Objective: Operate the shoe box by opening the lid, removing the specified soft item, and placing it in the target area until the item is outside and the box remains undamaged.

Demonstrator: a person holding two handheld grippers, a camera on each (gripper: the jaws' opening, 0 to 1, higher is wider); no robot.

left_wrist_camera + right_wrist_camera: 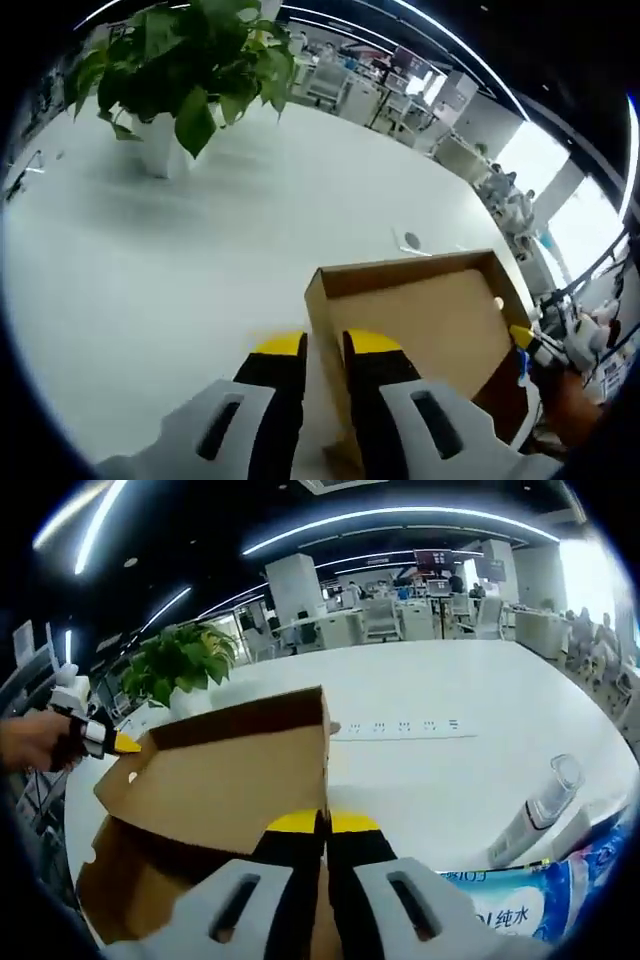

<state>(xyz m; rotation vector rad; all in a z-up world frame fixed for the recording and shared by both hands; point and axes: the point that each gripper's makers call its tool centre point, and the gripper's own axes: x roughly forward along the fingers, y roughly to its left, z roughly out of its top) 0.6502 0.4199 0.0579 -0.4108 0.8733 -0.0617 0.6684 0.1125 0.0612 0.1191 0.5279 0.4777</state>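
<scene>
Closest in the left gripper view, the left tool stands with its two yellow-tipped jaws almost together, and the thin cardboard wall of the shoe box lid passes through the narrow slot between them; it seems to pinch this wall at the near corner. In the right gripper view, the right tool has its jaws closed together on the near edge of the same lid, with no gap visible between the tips.

Both tools hold the lid from opposite sides, and it looks lifted and tilted above the shoe box, whose brown body shows lower left in the right gripper view. My judgement is that the opening step is in hand and not yet finished. The soft item is not visible to me; the lid covers the inside, so I cannot tell where it lies. The next move calls for carrying the lid clear and putting it down gently, without bending the thin cardboard walls.

Just beside the right tool, on its right, lie a blue printed package and a white bottle, so that side is crowded. Farther out, the white counter has wide open room. At the far end stands a potted plant, well apart from the box.
</scene>
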